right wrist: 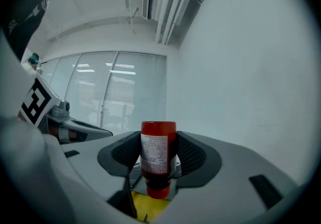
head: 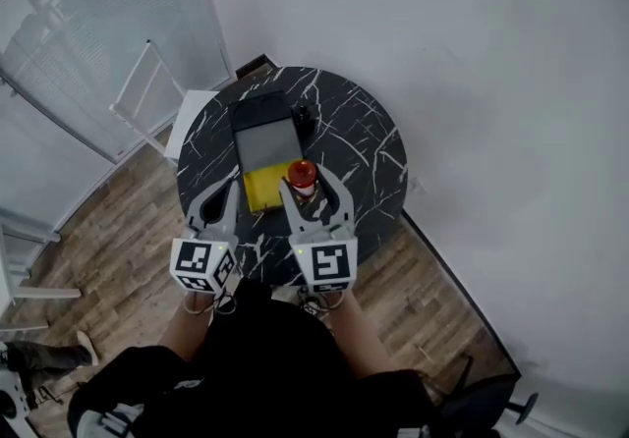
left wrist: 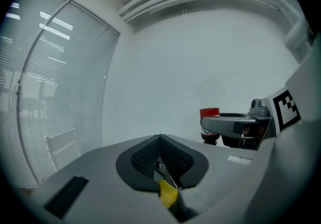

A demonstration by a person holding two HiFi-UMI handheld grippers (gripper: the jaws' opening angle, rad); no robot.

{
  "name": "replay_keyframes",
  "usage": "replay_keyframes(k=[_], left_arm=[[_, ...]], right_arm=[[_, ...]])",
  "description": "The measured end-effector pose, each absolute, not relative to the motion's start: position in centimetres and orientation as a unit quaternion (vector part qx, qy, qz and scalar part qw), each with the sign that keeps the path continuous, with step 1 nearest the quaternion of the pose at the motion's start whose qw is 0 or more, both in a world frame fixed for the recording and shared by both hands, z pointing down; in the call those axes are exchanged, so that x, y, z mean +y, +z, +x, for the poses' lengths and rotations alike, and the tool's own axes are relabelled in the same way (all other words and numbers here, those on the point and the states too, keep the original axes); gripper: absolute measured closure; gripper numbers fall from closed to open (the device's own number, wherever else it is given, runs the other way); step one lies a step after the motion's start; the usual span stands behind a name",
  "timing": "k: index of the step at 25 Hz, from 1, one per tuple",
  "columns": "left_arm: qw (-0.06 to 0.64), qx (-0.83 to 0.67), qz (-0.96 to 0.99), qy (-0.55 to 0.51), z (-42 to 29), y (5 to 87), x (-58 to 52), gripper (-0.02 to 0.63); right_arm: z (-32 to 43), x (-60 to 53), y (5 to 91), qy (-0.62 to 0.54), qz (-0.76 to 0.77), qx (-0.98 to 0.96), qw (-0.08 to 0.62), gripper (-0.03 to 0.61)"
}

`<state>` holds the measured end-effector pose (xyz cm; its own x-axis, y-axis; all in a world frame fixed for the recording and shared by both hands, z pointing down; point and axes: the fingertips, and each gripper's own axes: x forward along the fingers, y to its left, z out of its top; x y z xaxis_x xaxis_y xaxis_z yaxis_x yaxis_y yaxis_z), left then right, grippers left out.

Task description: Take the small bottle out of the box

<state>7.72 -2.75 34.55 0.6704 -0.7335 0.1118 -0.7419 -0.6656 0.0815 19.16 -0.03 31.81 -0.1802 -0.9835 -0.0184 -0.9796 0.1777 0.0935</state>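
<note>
Centrally, we see the small bottle (right wrist: 158, 155) gripped between the two dark pads of the right tool (right wrist: 158, 156), whose jaws are closed against its sides. Only the right gripper view shows its make-up: a red upper end, a white printed label, and a dark lower part that narrows to a red tip. The head view gives just its round red top (head: 302, 174), placed over the near right corner of the box (head: 263, 146). The left gripper view catches the same bottle (left wrist: 209, 113) side-on, with its middle crossed by a grey jaw of the right tool (left wrist: 235, 125).

Beneath the bottle's tip, the right gripper view shows the yellow of the box (right wrist: 150, 207); we cannot tell whether the two touch. From above, the box reads as a black far end, a grey middle panel and a yellow near end, and we can make out nothing lying in it.

We find the left tool (left wrist: 161, 160) with its pads drawn together on nothing; a sliver of yellow box (left wrist: 168, 194) shows through the slit below them. In the head view, the left tool (head: 218, 195) sits just left of the box, beside the right tool (head: 314, 189).

Both hang over the round black marbled counter (head: 364, 151). A small black object (head: 303, 115) lies by the box's far right edge.
</note>
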Motion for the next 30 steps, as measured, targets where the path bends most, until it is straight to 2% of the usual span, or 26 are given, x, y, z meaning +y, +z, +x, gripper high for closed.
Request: replay_keyframes(k=[11,30], left_arm=[[0.038,-0.391,0.92,0.005,8.0,29.5,-0.2,0.615],[0.018,-0.373,0.928,0.016,8.3,28.4,2.3,0.615]], right_arm=[[19.7,3.6,25.2,-0.086,0.645,-0.759,-0.012,0.368],[21.2,6.5,23.1,-0.111,0.652,-0.75,-0.015,0.368]])
